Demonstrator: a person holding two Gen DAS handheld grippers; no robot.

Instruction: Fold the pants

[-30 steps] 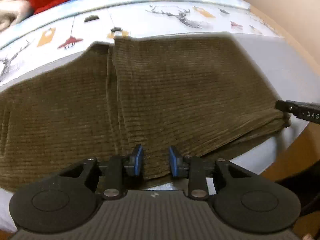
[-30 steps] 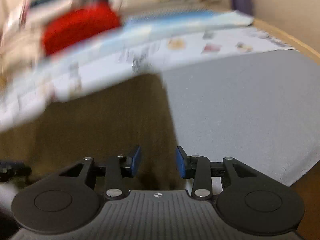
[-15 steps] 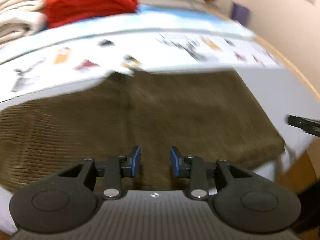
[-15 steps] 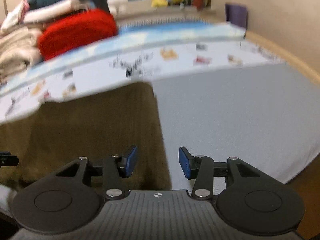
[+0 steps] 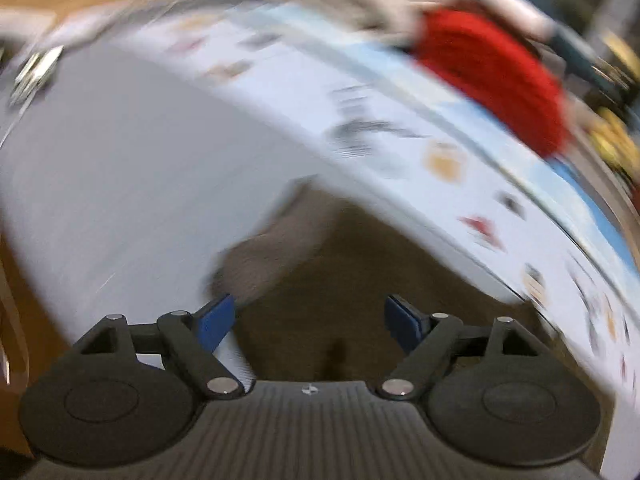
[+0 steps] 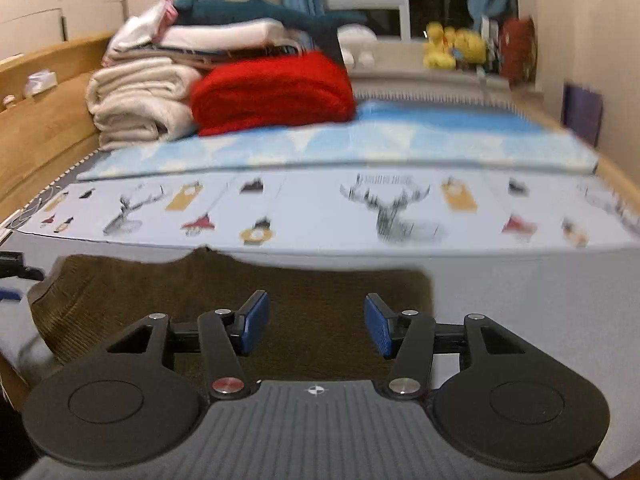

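Note:
The olive-brown corduroy pants (image 6: 224,300) lie folded on the grey sheet (image 6: 520,300) of the bed. My right gripper (image 6: 316,326) hovers above their near edge, its jaws opening with nothing between them. The left wrist view is heavily blurred and tilted. There my left gripper (image 5: 310,322) stands over the pants (image 5: 340,280) near their left end, jaws opening wide and empty. A tip of the left gripper (image 6: 16,266) shows at the far left of the right wrist view.
A printed white and blue cover (image 6: 360,200) lies across the bed behind the pants. Folded cream blankets (image 6: 136,100) and a red knit (image 6: 272,92) are stacked at the back. Wooden bed rails (image 6: 44,112) run on the left; a wall on the right.
The left gripper swung left and rolled, and its jaws spread wide. The right gripper rose, its jaws widened, and its view now takes in the whole bed.

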